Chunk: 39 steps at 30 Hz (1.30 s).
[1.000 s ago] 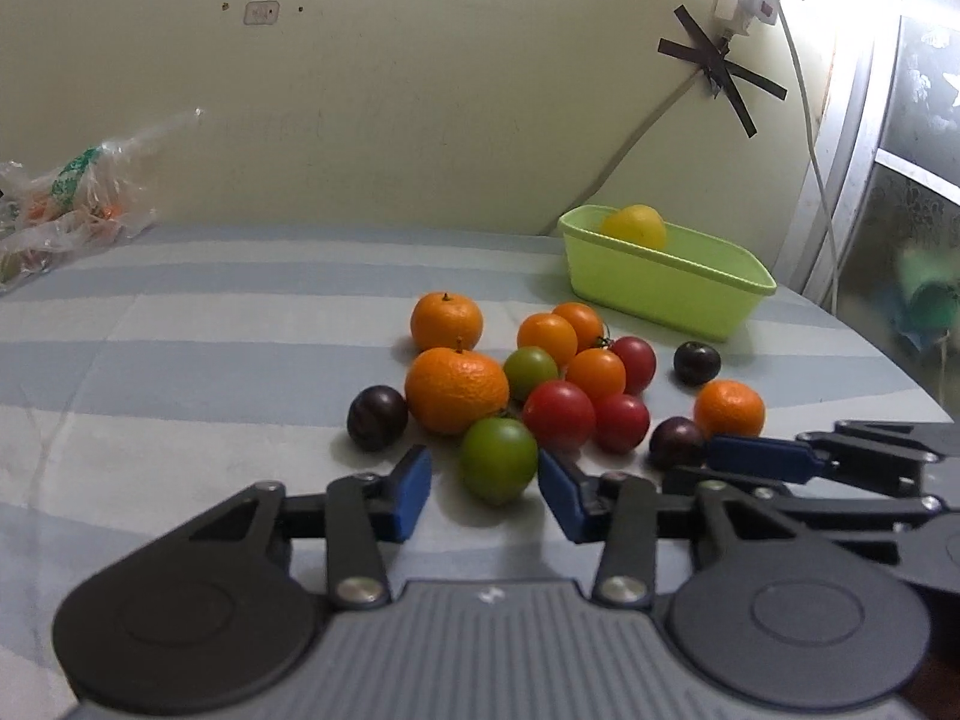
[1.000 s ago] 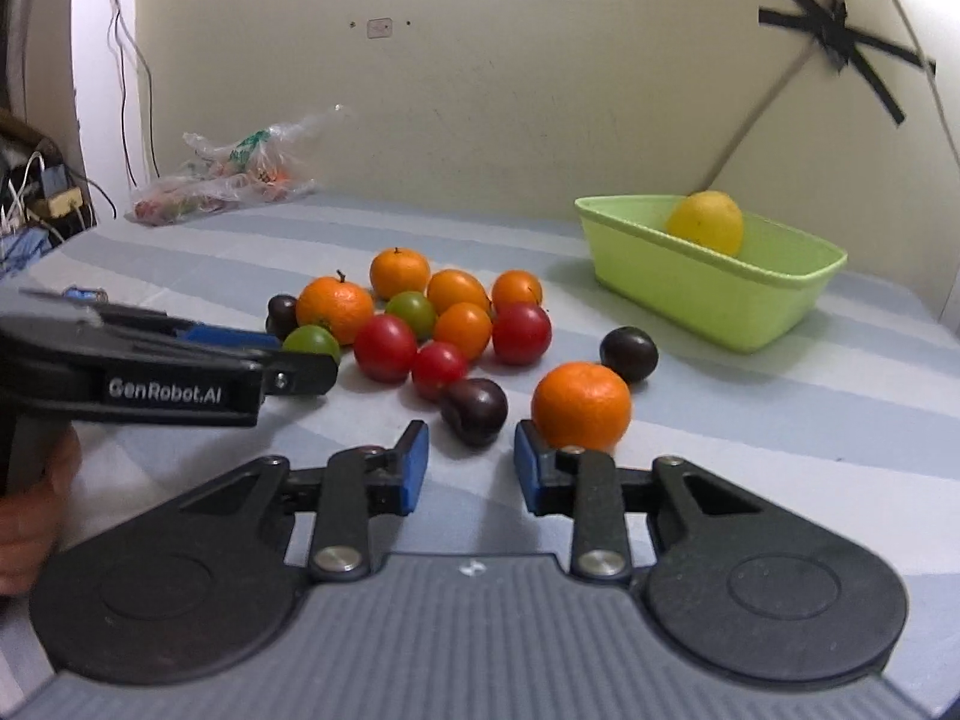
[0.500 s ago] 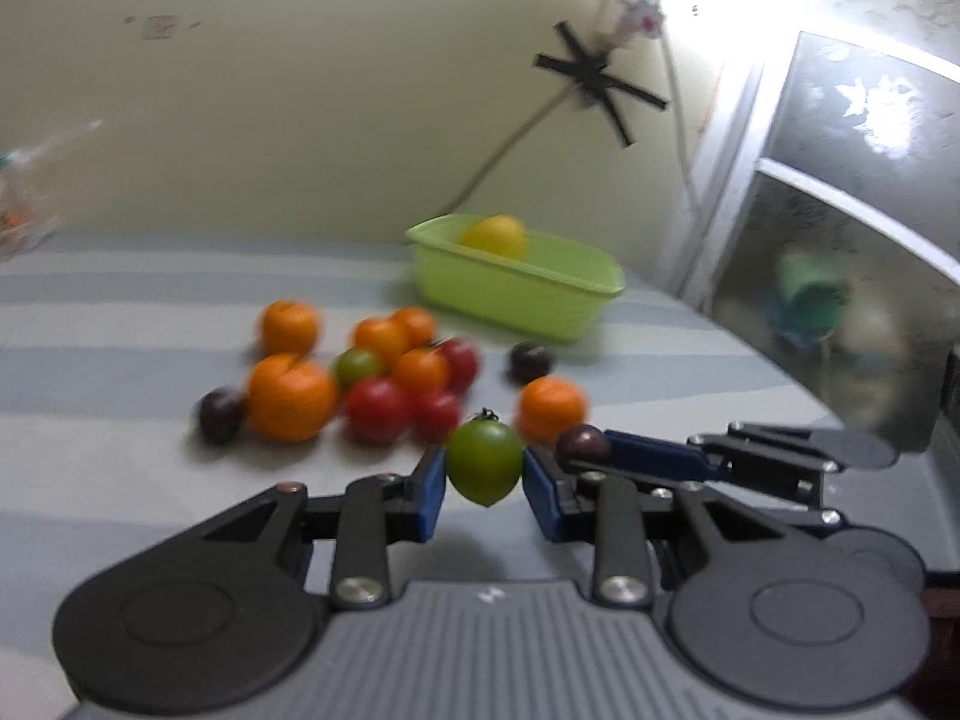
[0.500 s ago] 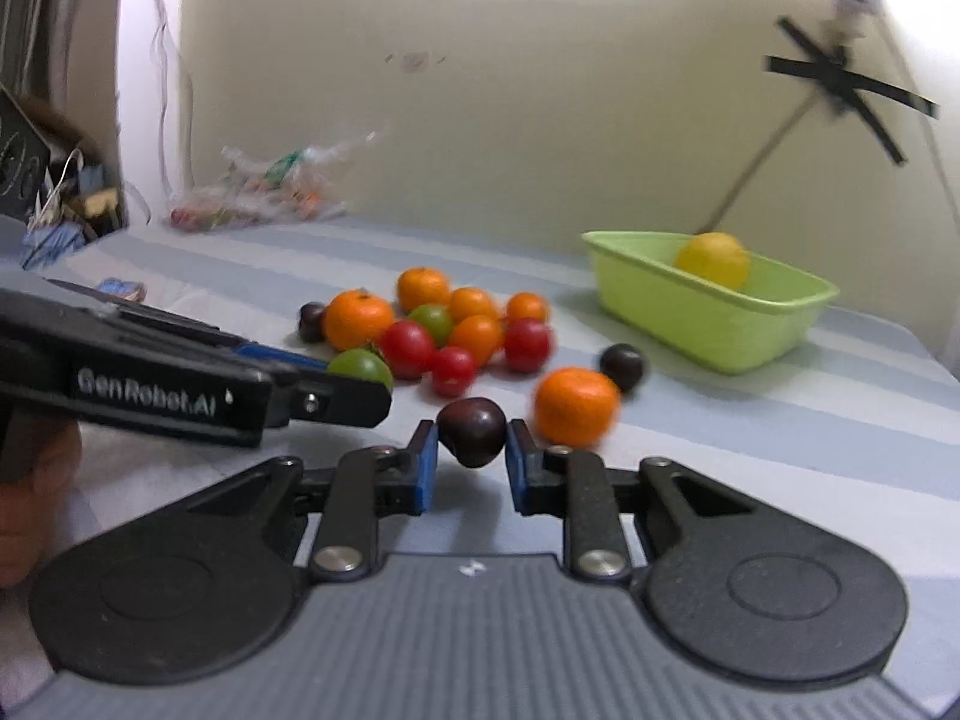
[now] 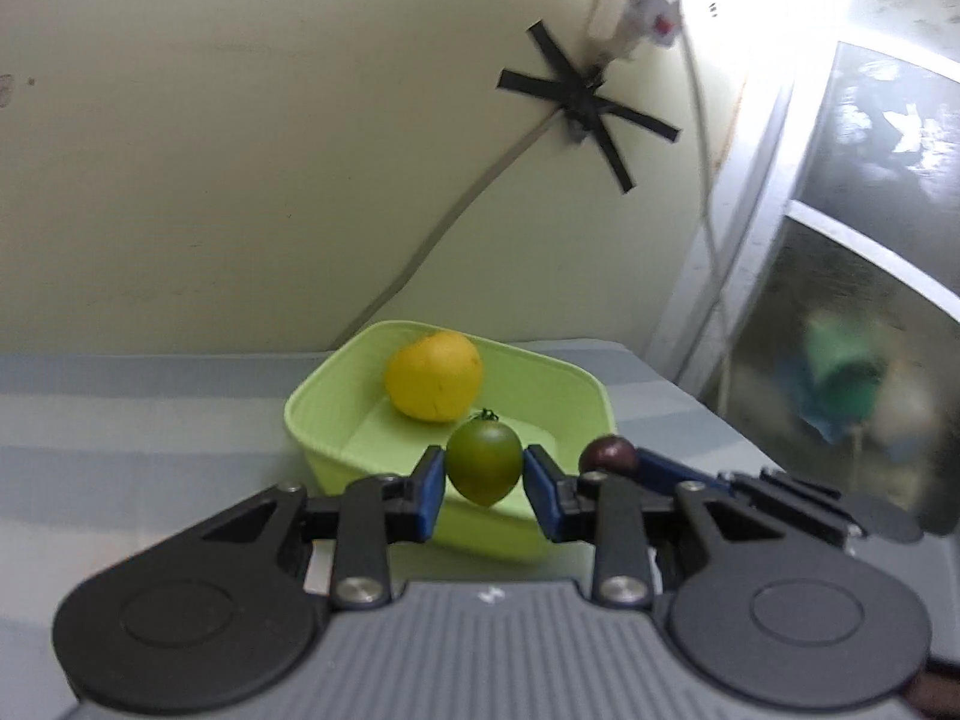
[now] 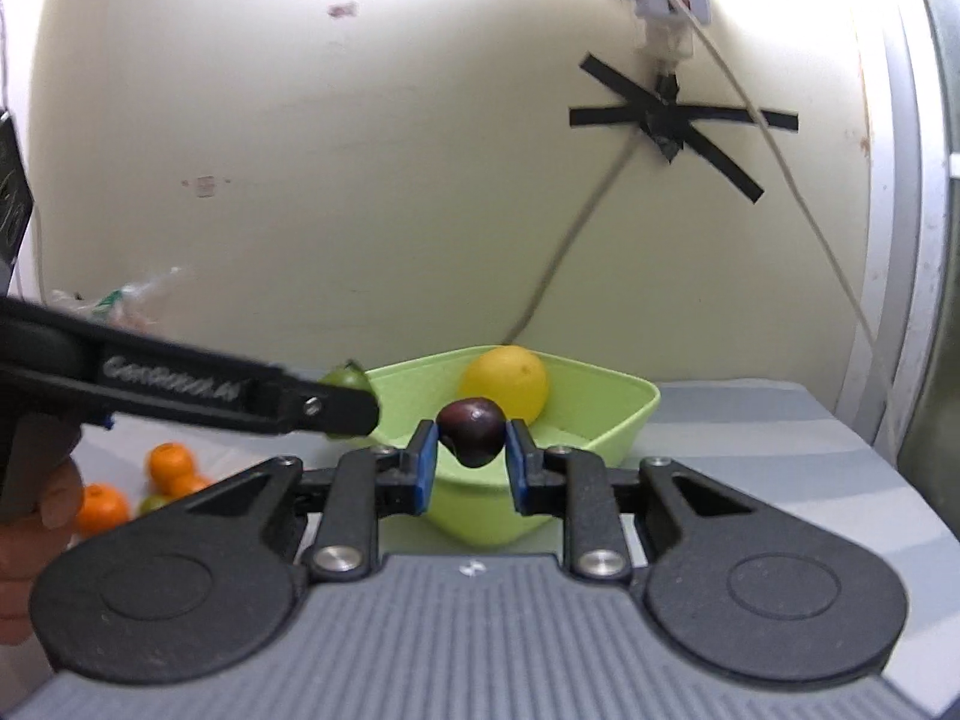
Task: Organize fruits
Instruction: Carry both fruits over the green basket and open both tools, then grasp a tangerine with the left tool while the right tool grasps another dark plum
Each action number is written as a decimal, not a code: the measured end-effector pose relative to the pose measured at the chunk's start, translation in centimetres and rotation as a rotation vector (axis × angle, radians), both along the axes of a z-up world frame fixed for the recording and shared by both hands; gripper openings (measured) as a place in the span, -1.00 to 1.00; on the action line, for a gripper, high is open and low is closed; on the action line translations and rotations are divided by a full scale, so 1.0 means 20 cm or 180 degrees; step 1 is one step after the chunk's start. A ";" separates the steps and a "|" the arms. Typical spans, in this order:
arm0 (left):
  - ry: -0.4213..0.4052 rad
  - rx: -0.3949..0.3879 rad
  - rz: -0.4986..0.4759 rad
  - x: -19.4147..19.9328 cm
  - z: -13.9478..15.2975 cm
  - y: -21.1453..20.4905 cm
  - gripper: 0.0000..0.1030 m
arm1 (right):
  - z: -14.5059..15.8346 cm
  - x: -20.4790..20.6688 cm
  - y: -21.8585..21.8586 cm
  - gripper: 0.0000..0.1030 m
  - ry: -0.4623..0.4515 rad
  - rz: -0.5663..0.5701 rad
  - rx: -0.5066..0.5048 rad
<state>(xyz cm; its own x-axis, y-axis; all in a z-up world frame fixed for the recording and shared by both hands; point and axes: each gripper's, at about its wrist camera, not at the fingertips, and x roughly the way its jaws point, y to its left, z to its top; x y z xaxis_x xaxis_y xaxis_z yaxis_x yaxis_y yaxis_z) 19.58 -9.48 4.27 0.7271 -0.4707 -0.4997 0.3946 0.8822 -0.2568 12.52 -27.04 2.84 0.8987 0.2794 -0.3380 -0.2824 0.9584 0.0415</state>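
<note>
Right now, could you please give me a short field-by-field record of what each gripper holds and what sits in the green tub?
left gripper: shut on a round green tomato with a small stem, held in front of the tub
right gripper: shut on a small dark purple fruit
container: lime-green plastic tub on the striped cloth
tub contents: one round yellow citrus fruit
left on cloth: a few orange mandarins, far left in the right wrist view
</note>
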 end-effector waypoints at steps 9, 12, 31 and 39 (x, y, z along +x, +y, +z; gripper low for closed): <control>0.0089 0.0168 0.0057 0.15 -0.10 -0.08 -0.38 | -0.07 0.10 0.00 -0.40 0.0043 -0.0081 -0.0103; 0.0043 0.0171 0.0058 0.11 -0.08 -0.06 -0.27 | -0.07 0.09 0.00 -0.31 0.0007 -0.0058 -0.0084; -0.0208 0.0498 -0.0084 -0.54 -0.22 0.07 0.13 | -0.08 -0.04 0.02 -0.31 0.0577 0.0585 0.0399; -0.0278 0.0689 -0.0168 -0.55 -0.23 -0.01 0.23 | -0.12 0.03 0.07 -0.30 0.1017 0.0913 0.0452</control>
<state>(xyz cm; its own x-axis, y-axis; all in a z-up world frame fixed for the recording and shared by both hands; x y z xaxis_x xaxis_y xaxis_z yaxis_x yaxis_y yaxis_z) 8.54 -9.78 -0.38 0.7493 -0.3978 -0.5294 0.4540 0.8906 -0.0266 13.21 -25.70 0.49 0.6349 0.5657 -0.5263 -0.4875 0.8217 0.2952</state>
